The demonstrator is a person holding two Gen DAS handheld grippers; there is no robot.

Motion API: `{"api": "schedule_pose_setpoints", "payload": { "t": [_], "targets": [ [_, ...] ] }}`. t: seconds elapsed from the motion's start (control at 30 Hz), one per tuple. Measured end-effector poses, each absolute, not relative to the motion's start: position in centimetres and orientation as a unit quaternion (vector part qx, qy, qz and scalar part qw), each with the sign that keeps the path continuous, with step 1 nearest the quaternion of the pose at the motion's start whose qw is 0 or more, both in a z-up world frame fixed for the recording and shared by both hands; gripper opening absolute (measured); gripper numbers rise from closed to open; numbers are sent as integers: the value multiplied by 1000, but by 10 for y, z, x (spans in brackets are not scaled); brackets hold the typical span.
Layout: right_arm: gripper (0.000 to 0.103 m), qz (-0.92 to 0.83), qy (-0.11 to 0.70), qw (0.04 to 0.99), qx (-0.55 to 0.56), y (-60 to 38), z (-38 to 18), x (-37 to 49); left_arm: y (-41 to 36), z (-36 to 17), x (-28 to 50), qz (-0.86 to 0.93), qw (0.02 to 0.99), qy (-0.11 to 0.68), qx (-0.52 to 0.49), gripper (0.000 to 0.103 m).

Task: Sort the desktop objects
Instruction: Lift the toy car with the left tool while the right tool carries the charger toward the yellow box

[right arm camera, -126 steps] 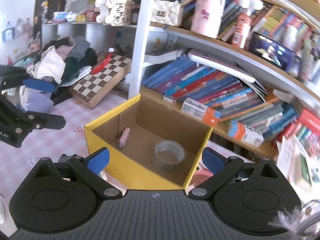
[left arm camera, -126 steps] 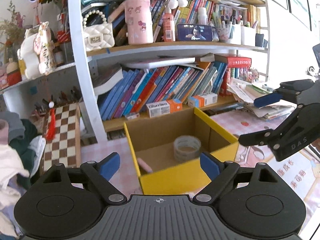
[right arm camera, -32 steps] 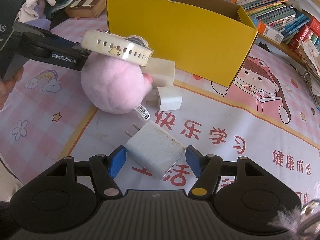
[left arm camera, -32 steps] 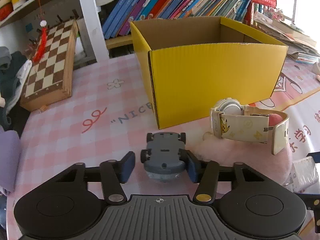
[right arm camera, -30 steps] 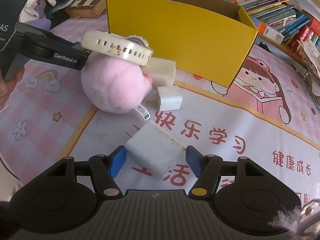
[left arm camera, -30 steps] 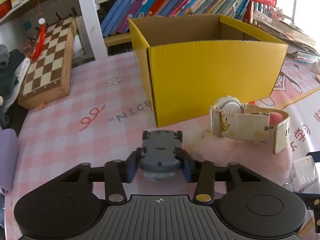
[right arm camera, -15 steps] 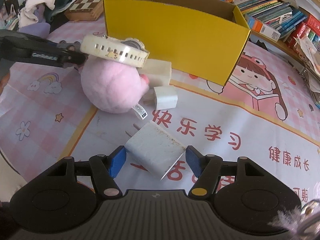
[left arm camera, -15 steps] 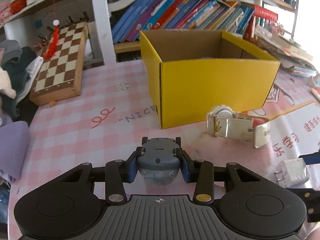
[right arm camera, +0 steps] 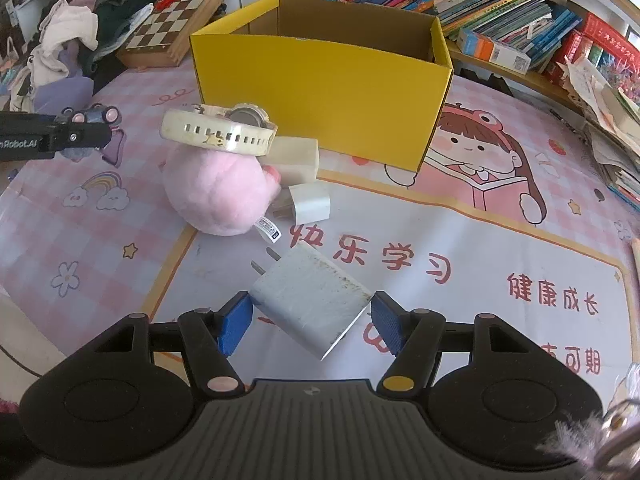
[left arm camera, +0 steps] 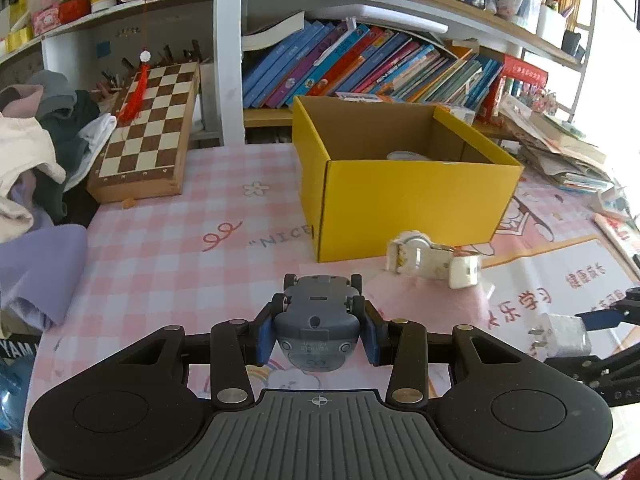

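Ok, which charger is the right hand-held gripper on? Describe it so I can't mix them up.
From the yellow box, come toward the camera past the pink plush. The large white charger lies between the right hand-held gripper pads: biggest, scuffed, prongs pointing left.

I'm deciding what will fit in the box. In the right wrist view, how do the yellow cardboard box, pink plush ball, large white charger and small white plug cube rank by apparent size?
1. Yellow cardboard box, clearly largest.
2. Pink plush ball.
3. Large white charger: looks close to the plush ball, but it lies nearest the camera, so this order is unsure.
4. Small white plug cube, smallest.
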State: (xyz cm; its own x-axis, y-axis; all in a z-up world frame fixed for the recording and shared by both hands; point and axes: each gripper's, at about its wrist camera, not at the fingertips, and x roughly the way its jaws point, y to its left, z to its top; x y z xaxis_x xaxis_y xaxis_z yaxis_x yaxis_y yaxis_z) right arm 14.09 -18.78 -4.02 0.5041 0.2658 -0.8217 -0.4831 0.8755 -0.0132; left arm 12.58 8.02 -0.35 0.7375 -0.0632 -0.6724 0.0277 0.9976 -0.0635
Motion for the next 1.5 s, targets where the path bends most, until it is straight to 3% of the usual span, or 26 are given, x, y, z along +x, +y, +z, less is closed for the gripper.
{"api": "schedule_pose_setpoints", "payload": {
  "t": [0.83, 1.07, 1.5],
  "targets": [
    [63, 232, 447, 857, -108, -198, -12, 123, 39, 28, 98, -96, 938, 330, -40, 41],
    [63, 241, 443, 856, -116, -210, -1, 138, 15, 33, 108, -131, 933, 334, 2, 41],
    [63, 280, 395, 865, -131, -217, 32, 192, 6, 59, 148, -109, 947, 301, -23, 41]
  ]
}}
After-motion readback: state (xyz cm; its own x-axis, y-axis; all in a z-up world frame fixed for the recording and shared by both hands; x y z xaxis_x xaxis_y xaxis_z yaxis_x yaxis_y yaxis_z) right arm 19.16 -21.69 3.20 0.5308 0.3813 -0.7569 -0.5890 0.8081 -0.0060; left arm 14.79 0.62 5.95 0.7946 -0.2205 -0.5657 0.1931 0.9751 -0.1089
